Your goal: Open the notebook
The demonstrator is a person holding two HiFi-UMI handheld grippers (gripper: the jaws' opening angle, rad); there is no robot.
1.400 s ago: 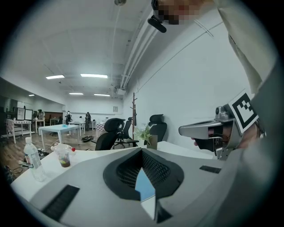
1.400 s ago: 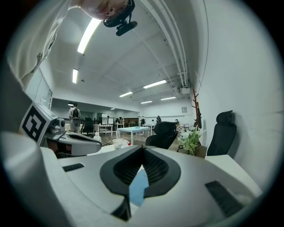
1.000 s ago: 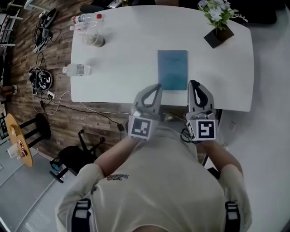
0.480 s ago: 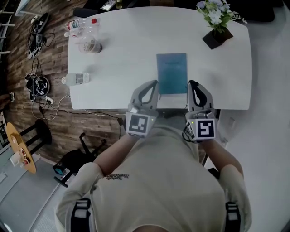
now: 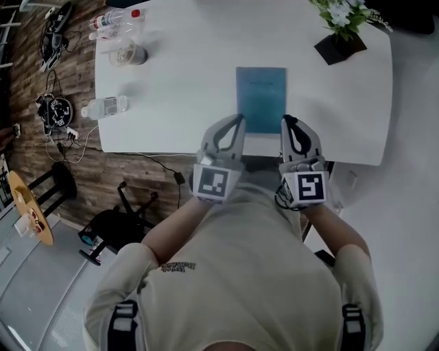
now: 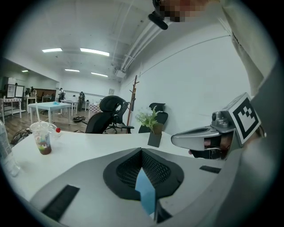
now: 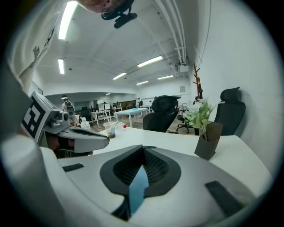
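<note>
Flowers (image 5: 341, 12) at far right corner cut off by the frame's top edge; faint print on cover too small to read. Notebook (image 5: 260, 96) reduced in both gripper views to a blue sliver behind the jaws. Closed, teal, lying flat near the white surface's (image 5: 185, 82) front edge. Left gripper (image 5: 237, 120) and right gripper (image 5: 286, 120) at its near corners, jaws shut and empty; contact unclear.

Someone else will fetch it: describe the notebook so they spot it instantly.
Find the white table. At its near edge, about midway along, lies the notebook, closed. It is the only flat teal rectangle among bottles, a cup and potted flowers.
</note>
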